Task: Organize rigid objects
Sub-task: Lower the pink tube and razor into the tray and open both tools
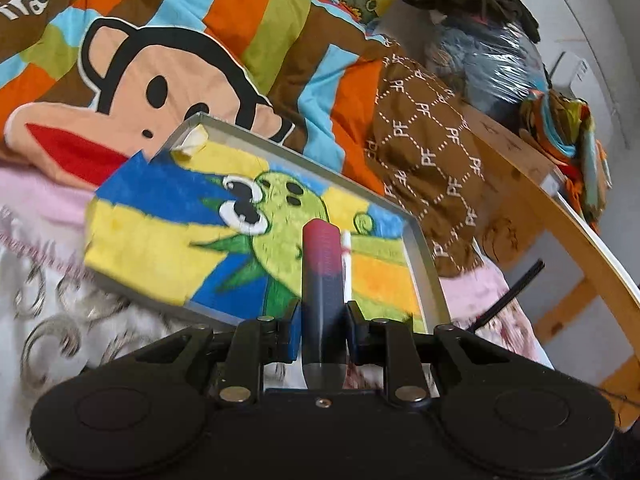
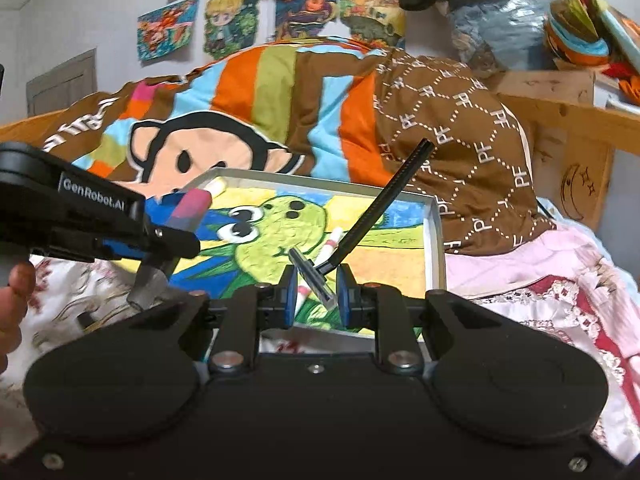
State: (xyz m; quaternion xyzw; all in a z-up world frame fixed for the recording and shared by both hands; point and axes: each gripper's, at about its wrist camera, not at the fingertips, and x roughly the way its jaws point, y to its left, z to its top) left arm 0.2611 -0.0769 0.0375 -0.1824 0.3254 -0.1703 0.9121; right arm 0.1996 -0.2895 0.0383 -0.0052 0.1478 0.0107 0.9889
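Shut tight on the 2-tone tube at lower centre of the L wrist view: L gripper, pads pinching the dark lower half, red end poking fwd over the tray. Same tube seen at left of the R wrist view, tilted, w/ a grey tip hanging below the L gripper. Looks rigid, smooth and round, prob. light, so likely to roll or slide in the pads; best held mid-body across the barrel as now, not near either end. Closed on the razor at centre of the R wrist view: R gripper, head wedged crosswise btwn the blue pads, black ribbed handle slanting up-right into the air. Stiff thin plastic, v. light, blade edge delicate; a head grip risks twisting, and the ribbed handle would give surer purchase. Already lying inside the tray, on the cartoon towel: 1 white-and-red stick, just past both tools. Soft towel lining, so gentle landings and little rolling expected. Tray tilted on bedding beside the monkey blanket, hence prob. wobbly; low, slow set-downs advised. Part of a hand at far left edge.
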